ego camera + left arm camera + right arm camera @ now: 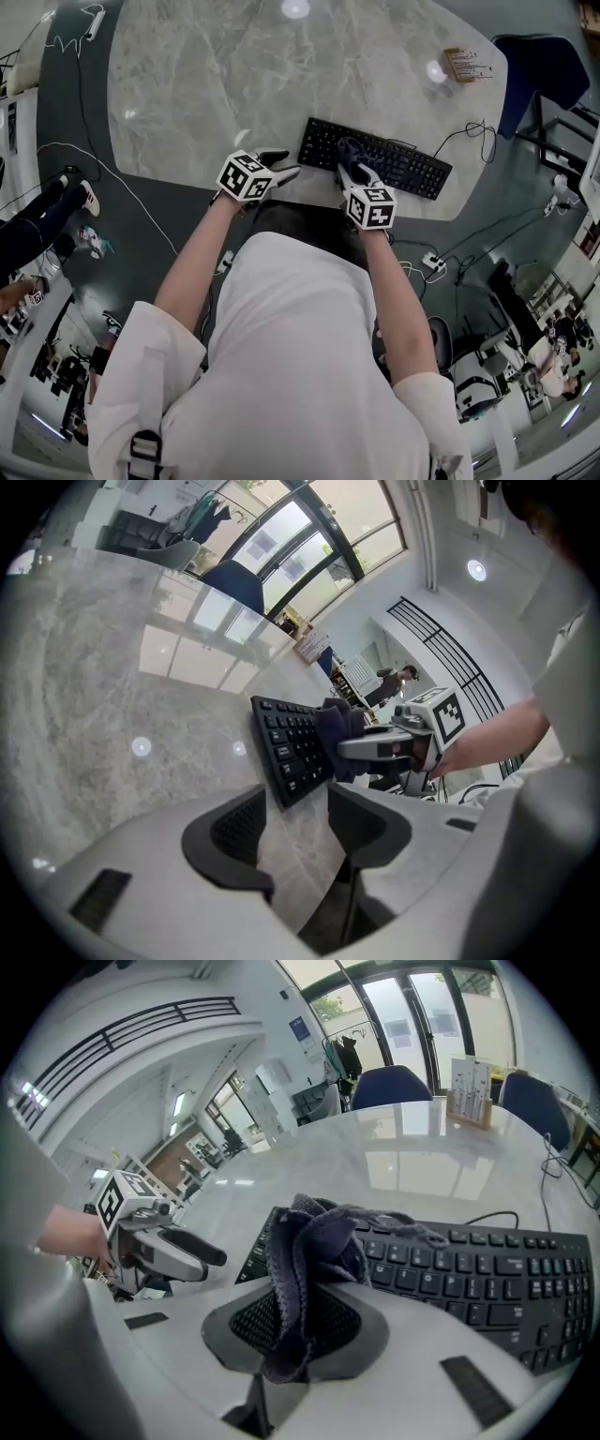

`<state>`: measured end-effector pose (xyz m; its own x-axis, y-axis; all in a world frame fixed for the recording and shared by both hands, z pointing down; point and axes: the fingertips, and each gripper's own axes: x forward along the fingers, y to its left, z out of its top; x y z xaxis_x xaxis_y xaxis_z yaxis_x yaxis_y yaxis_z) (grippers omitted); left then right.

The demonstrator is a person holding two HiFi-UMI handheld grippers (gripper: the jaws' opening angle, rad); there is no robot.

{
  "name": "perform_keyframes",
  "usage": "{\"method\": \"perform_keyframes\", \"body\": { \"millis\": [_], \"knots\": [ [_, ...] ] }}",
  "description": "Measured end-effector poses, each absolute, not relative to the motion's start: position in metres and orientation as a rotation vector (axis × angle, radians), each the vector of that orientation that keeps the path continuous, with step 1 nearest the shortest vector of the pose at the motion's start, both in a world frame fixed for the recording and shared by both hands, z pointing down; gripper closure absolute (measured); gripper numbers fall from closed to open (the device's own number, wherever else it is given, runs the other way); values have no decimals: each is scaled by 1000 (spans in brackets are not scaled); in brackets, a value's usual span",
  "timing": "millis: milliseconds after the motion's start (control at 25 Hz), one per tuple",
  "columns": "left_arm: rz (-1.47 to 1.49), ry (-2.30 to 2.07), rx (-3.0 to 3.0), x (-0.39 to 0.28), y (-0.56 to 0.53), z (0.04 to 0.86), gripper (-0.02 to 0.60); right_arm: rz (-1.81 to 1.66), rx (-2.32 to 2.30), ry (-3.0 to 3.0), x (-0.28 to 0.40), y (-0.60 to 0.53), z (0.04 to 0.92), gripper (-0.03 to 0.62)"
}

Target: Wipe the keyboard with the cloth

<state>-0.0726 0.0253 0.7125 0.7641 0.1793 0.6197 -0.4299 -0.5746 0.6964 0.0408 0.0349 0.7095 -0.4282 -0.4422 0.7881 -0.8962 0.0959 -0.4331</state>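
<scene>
A black keyboard lies near the front edge of the marble table. My right gripper is shut on a dark purple cloth, which hangs over the keyboard's left end. In the right gripper view the cloth is bunched between the jaws of the right gripper, above the keyboard. My left gripper hovers open just left of the keyboard, holding nothing. The left gripper view shows the left gripper over bare table, with the keyboard and cloth ahead.
A wooden card holder stands at the table's far right corner. A blue chair is beyond it. The keyboard's cable runs off the right edge to a power strip on the floor.
</scene>
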Motion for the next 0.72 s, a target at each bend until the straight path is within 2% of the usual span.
{"method": "perform_keyframes", "body": {
  "millis": [720],
  "knots": [
    [764,-311,1986,-126,30,712,382,1376,1151,-2035,-47,5,707,528]
  ]
}}
